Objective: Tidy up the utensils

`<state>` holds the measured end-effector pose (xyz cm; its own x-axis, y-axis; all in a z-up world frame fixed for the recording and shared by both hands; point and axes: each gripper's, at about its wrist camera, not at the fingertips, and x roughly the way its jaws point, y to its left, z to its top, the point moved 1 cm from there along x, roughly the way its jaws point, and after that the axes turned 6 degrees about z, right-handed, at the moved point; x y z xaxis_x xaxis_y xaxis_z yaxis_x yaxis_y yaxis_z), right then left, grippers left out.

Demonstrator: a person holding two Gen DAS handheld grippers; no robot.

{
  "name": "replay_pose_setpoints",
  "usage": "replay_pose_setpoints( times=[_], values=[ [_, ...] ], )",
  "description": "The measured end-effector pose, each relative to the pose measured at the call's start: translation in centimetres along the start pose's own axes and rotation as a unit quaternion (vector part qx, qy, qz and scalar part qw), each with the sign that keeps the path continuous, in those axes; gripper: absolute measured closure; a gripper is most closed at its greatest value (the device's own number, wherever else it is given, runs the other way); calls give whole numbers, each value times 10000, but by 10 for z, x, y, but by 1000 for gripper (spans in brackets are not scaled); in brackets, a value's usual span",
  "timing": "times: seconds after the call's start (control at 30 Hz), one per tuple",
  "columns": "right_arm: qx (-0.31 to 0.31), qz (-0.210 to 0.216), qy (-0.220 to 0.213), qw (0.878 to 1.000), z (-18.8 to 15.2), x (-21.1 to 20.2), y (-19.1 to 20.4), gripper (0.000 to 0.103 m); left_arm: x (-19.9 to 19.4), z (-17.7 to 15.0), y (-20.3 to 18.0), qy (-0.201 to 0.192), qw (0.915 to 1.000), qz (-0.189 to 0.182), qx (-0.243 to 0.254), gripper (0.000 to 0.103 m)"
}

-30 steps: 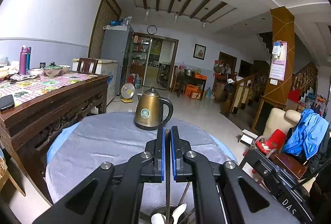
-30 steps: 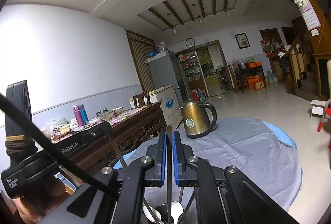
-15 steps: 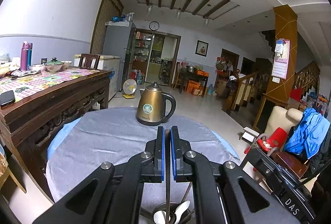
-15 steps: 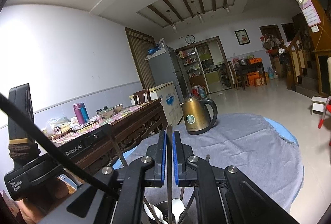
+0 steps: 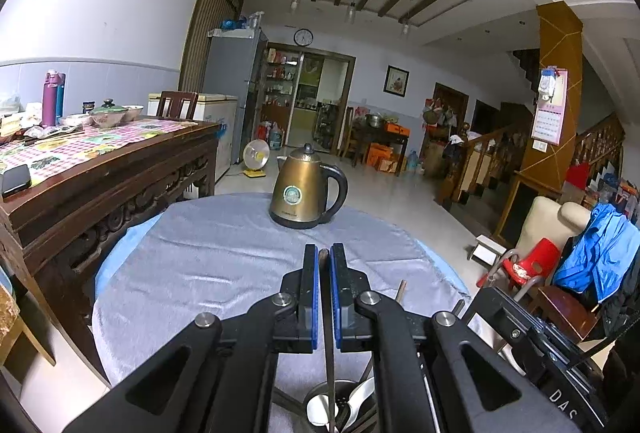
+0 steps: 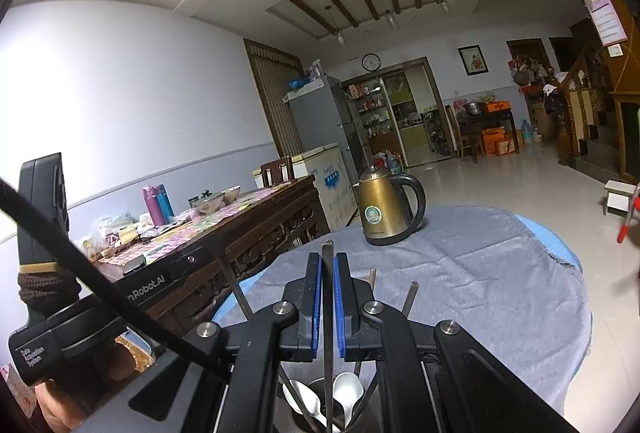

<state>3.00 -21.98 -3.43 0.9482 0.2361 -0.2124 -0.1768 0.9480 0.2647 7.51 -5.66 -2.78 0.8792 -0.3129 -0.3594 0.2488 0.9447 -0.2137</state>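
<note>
A chopstick (image 5: 325, 265) is held upright between the closed pads of the left gripper (image 5: 324, 297), and another chopstick (image 6: 328, 273) is pinched the same way in the right gripper (image 6: 327, 297). Each long axis runs straight down into the metal holder (image 6: 320, 409) directly below the jaws, among white spoons (image 6: 347, 393), on the grey cloth (image 6: 480, 293). Neither hand is judged nearer; a straight descent is called for.

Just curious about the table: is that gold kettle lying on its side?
No, the kettle stands upright on the grey cloth, lid on top.
</note>
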Motion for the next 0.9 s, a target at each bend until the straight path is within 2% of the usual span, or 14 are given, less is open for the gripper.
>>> replay_pose_setpoints(
  times=[0.9],
  values=[
    [128,19,171,9998,-11,14,-5,96,10,-7,13,68,10000,18,-32,97]
  ],
)
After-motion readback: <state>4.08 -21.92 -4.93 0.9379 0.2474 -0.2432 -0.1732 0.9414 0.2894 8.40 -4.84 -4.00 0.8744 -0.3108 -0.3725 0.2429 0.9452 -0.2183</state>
